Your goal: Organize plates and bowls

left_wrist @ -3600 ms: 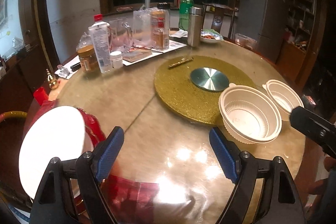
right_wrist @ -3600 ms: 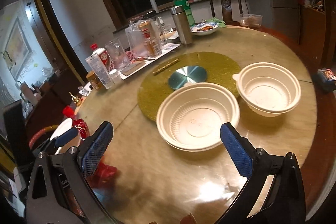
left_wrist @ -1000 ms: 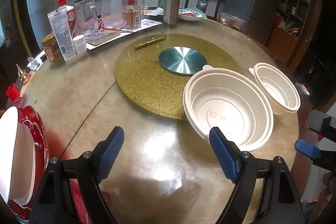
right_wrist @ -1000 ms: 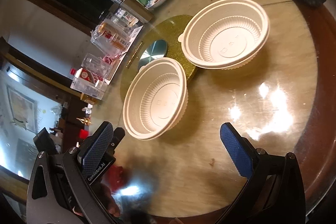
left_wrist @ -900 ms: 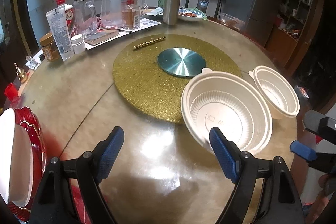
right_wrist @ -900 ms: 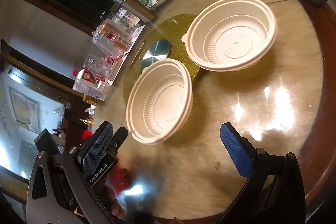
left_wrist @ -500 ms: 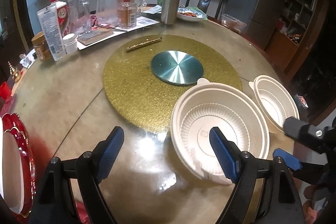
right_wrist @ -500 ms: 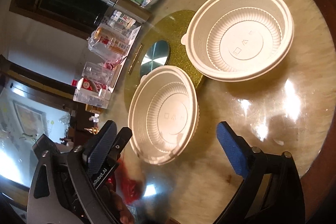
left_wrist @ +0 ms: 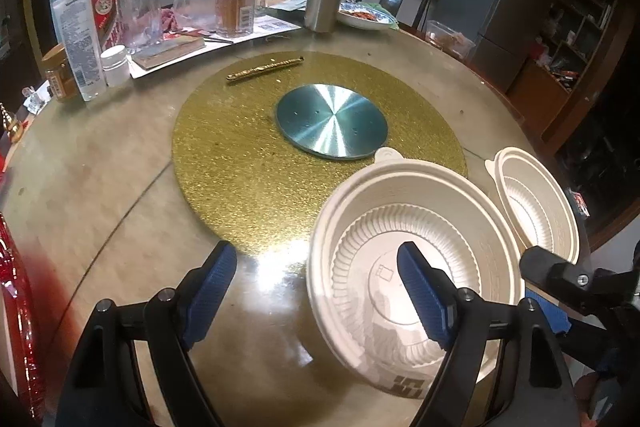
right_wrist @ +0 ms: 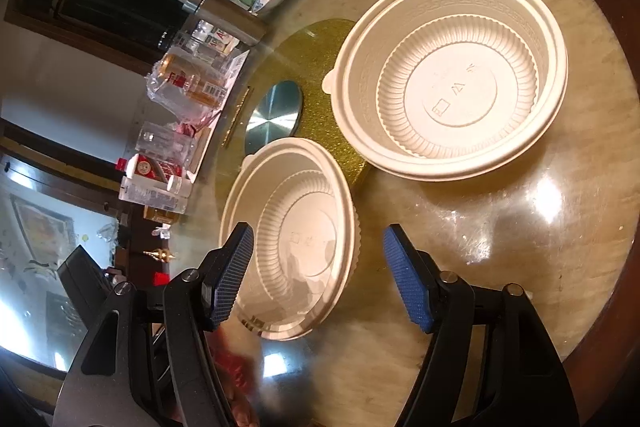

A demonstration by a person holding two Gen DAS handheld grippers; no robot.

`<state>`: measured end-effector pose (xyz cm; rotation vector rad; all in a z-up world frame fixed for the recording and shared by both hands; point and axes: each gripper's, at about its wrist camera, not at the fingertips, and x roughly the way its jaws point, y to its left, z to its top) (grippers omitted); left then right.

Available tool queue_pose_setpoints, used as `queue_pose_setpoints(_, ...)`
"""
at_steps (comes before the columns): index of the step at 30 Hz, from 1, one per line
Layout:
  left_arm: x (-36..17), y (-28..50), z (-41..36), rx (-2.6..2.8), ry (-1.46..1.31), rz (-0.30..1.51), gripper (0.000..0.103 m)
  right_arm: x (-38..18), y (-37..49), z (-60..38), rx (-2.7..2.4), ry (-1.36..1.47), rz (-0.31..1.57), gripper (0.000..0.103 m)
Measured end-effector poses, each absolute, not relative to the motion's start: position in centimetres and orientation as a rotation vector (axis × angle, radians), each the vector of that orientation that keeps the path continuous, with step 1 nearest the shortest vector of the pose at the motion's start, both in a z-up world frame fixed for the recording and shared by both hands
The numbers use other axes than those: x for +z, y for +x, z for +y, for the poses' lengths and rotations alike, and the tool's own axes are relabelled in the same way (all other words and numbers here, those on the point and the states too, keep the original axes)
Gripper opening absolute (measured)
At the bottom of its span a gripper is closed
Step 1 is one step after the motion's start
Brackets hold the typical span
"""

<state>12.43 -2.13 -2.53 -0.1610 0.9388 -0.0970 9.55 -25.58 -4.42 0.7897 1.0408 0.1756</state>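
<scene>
Left wrist view: the left gripper (left_wrist: 316, 291) is wide open and holds nothing; its right finger (left_wrist: 424, 297) hangs over the inside of the near bowl (left_wrist: 400, 227), its left finger over bare table (left_wrist: 92, 179). That bowl sits at the table's near right edge, partly on the gold mat (left_wrist: 240, 147), with the far bowl (left_wrist: 536, 203) just beside it toward the right rim. A red plate (left_wrist: 16, 307) shows at the left edge. Right wrist view: the right gripper (right_wrist: 316, 275) is also open and empty, its fingers on either side of the near bowl's (right_wrist: 304, 231) rim; the far bowl (right_wrist: 460, 99) lies beyond, near the table's edge. The step looks like approaching the near bowl to grasp it, probably to nest the two. Next, one gripper should close on the rim wall and lift level.
</scene>
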Motion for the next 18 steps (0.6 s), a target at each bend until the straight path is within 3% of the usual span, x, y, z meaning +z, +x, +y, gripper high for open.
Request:
queue_pose_setpoints(1, -2.6, 12.5, -2.2, -0.097, -0.158, 0.938, 0.081, -4.5, 9.6, -25.6, 0.169, 0.786, 1.046, 0.054)
queue_pose_setpoints(4, -2.8, 12.5, -2.4, -0.102, -0.151, 0.937, 0.072, -4.9, 10.0, -25.6, 0.159, 0.781, 1.06, 0.046)
queue_pose_setpoints(6, -3.1, 12.7, -2.3, -0.104, -0.151, 0.949, 0.053, -5.2, 10.1, -25.6, 0.159, 0.779, 1.068, 0.041)
queue_pose_setpoints(10, -3.5, 12.9, -2.3, -0.109, -0.148, 0.965, 0.041, -5.6, 10.3, -25.4, 0.151, 0.773, 1.076, 0.033)
queue_pose_setpoints(14, -3.8, 13.0, -2.3, -0.112, -0.138, 0.974, 0.02, -5.8, 10.4, -25.2, 0.144, 0.764, 1.08, 0.017)
queue_pose_setpoints(18, -4.0, 12.9, -2.4, -0.122, -0.134, 0.981, 0.013, -6.0, 10.5, -25.0, 0.143, 0.757, 1.079, 0.014)
